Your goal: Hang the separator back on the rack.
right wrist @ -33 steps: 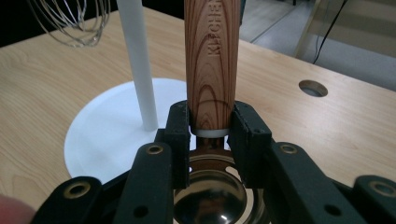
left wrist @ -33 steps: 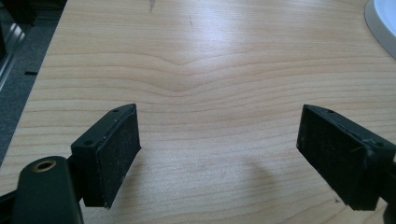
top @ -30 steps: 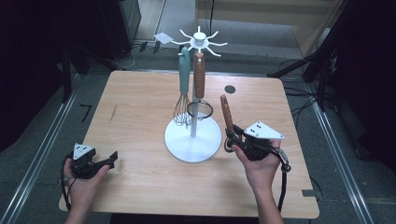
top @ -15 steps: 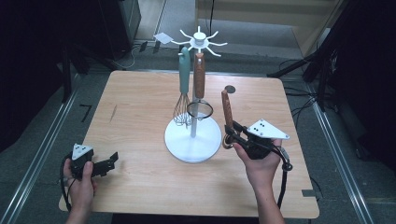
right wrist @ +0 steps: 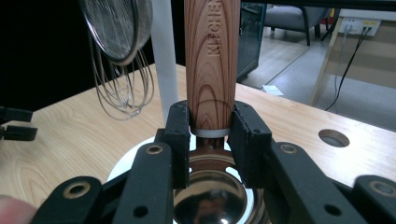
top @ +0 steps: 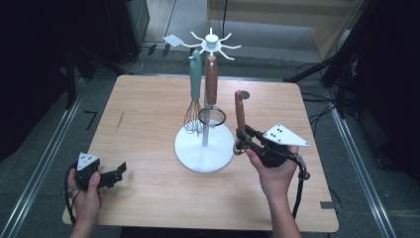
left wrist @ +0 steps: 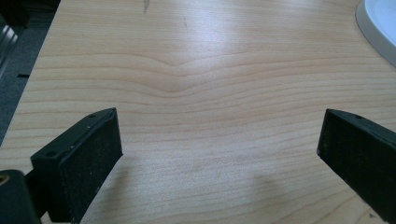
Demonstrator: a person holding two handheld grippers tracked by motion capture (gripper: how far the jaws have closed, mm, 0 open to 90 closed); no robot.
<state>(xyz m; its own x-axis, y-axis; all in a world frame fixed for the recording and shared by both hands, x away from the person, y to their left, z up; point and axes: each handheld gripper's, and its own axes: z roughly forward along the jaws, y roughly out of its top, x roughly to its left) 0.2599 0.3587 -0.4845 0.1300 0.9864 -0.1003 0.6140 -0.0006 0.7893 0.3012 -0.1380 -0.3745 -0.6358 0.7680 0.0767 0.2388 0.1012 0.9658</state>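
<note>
Wood-handled utensil [top: 240, 111] stood handle-up just right of the white rack [top: 204, 151], clamped at the neck by the right gripper [top: 243, 140], presumably so its top could reach a hook. Shiny bowl below the jaws, probably a ladle, partly hidden. Whisk [top: 193, 116] and strainer [top: 212, 117] already hung. Left gripper [top: 118, 171] rested spread wide, jaws just opened, nothing between, over bare table [top: 143, 114].

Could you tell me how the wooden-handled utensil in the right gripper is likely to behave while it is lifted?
The wooden-handled utensil looks rigid, so it probably won't flex. The right gripper clamps low on the handle, so it may pivot. Its shiny metal bowl likely weighs down that end.
</note>
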